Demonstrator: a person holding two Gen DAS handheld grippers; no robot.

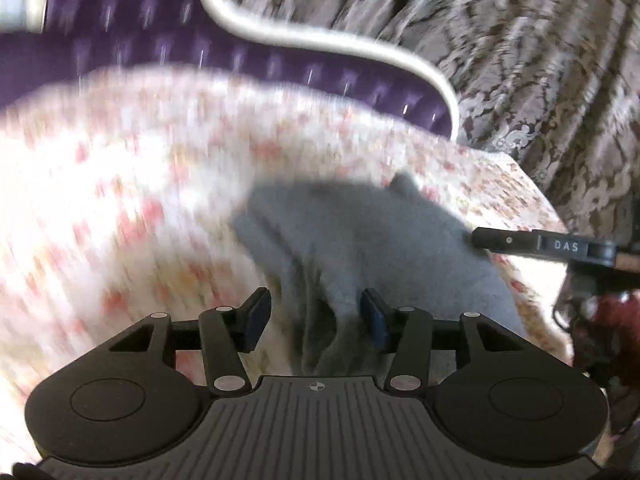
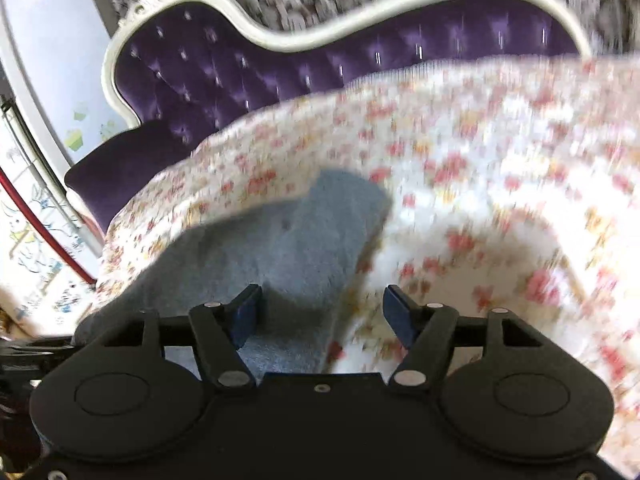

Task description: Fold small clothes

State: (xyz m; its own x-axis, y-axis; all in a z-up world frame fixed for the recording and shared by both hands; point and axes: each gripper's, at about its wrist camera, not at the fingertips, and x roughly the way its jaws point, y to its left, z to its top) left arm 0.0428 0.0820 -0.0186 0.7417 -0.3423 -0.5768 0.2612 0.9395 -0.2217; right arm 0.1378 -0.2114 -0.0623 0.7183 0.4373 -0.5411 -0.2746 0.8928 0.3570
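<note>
A small grey fleecy garment (image 1: 360,240) lies on a floral sheet (image 1: 120,180). My left gripper (image 1: 316,316) hangs over its near part, jaws apart, with a bunched fold of the grey cloth between them; the left pad stands clear of it. In the right wrist view the same garment (image 2: 280,240) spreads to the left, its edge running between the jaws of my right gripper (image 2: 322,314). Those jaws stand wide with nothing pressed. One finger of the right gripper (image 1: 540,246) reaches in from the right in the left wrist view and meets the garment's edge.
The floral sheet (image 2: 480,160) covers a bed or couch with a purple tufted back (image 2: 240,72) framed in white. A patterned brown curtain (image 1: 520,60) hangs behind. A pale wall with stickers (image 2: 60,80) is at the left. Both views are motion-blurred.
</note>
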